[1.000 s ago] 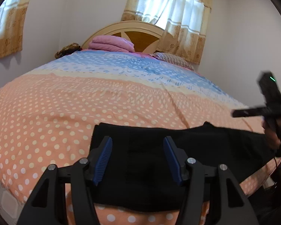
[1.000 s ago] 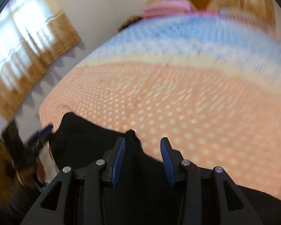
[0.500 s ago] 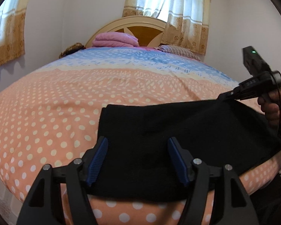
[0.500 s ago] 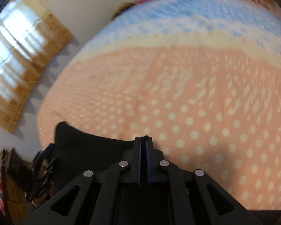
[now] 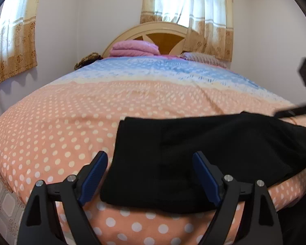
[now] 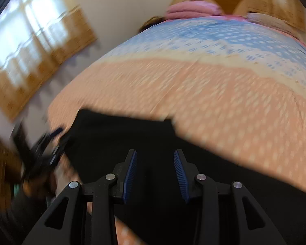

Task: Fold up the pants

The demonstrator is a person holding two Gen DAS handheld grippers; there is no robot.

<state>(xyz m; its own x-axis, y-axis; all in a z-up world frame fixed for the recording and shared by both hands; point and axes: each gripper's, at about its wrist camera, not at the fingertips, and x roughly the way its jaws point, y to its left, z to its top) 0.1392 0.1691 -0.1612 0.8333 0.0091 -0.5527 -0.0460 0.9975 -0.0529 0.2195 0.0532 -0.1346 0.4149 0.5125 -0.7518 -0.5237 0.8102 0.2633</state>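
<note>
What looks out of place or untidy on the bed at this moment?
Nothing stands out. The black pants lie fairly flat near the foot of the polka-dot bedspread. Both grippers, left and right, have open fingers.

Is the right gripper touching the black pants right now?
Cannot tell. In the right wrist view the right gripper is open over the black fabric pants, but blur and the dark cloth hide any gap or contact.

— Where did the pants [image 5: 204, 157] lie?
— On the near edge of the bed [image 5: 91, 112], toward its right side.
— And behind them?
— A folded blanket [image 5: 134, 48] sat at the far end, before the headboard [image 5: 165, 34], a pillow [image 5: 202, 58] to its right.
</note>
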